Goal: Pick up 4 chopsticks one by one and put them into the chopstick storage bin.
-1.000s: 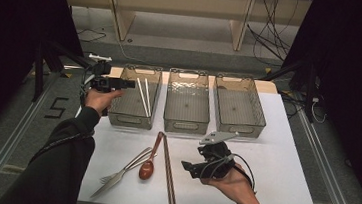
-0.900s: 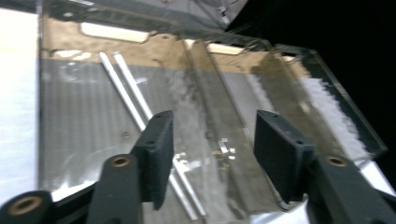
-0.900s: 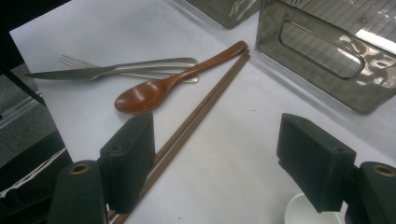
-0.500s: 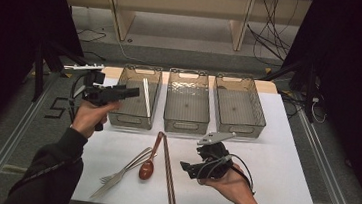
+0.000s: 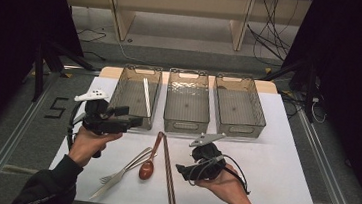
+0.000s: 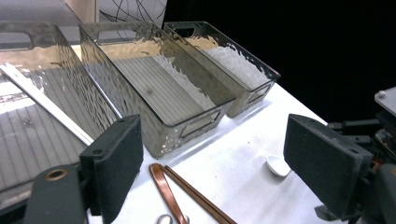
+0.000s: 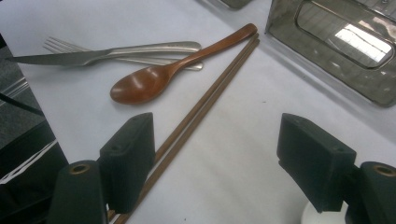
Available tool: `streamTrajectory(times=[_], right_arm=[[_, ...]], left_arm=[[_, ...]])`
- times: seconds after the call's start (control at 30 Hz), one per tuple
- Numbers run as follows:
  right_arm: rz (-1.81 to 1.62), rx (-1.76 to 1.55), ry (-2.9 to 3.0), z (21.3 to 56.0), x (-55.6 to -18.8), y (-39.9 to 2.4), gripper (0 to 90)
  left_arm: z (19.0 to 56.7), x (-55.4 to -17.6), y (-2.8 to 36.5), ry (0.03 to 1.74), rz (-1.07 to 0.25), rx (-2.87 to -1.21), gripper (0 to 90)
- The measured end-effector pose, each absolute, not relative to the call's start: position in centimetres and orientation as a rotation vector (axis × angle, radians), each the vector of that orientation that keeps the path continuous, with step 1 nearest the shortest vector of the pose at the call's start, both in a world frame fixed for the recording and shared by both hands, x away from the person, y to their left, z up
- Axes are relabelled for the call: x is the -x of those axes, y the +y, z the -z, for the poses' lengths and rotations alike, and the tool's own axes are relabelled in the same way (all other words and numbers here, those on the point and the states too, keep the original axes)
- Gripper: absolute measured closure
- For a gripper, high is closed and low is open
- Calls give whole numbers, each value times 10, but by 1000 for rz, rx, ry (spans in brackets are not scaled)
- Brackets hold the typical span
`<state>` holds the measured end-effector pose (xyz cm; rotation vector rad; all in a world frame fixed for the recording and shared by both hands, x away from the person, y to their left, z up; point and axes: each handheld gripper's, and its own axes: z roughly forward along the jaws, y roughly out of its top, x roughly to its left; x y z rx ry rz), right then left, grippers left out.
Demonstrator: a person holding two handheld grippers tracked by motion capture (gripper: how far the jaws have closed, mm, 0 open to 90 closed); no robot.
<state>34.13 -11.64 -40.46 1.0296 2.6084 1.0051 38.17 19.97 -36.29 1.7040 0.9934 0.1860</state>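
Note:
My left gripper (image 5: 132, 120) hovers at the near left corner of the left clear bin (image 5: 119, 96), pointing right. Its jaws have just been opening and nothing is between them (image 6: 215, 172). A thin silver stick (image 5: 146, 97) lies in that bin, also in the left gripper view (image 6: 46, 105). My right gripper (image 5: 182, 171) rests low over the white table (image 5: 284, 157), open and empty (image 7: 215, 158), pointing at the wooden chopsticks (image 7: 205, 102). Beside them lie a wooden spoon (image 7: 159, 79), a knife (image 7: 70, 57) and a fork (image 7: 140, 60).
The middle bin (image 5: 187, 100) and right bin (image 5: 239, 105) stand in a row with the left one at the table's far side. The spoon (image 5: 149, 161), chopsticks (image 5: 168, 171) and steel cutlery (image 5: 122, 171) lie near the front edge. A small white object (image 6: 278, 165) sits by the right gripper.
My left gripper has pulled back from over the left bin toward the near left, and its jaws have spread wide. The right hand has stayed put.

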Motion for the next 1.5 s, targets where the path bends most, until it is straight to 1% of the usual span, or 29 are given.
streamTrajectory(times=[0.1,0.3,0.43,0.7,1.17,1.5], right_arm=[[-998,-1037,2611,406,-343,-115,286],[-947,-1040,2634,414,-345,-107,286],[-908,-1026,2653,418,-345,-101,285],[-815,-1024,2684,429,-348,-89,285],[-635,-985,2760,454,-347,-67,296],[-588,-989,2790,462,-348,-65,306]], left_arm=[[374,-374,201,984,-210,-1725,182],[390,-359,203,971,-214,-1705,175],[393,-353,205,974,-251,-1705,175],[398,-340,200,947,-271,-1757,175],[401,-331,205,959,-267,-1760,173],[403,-330,206,951,-281,-1777,169]])
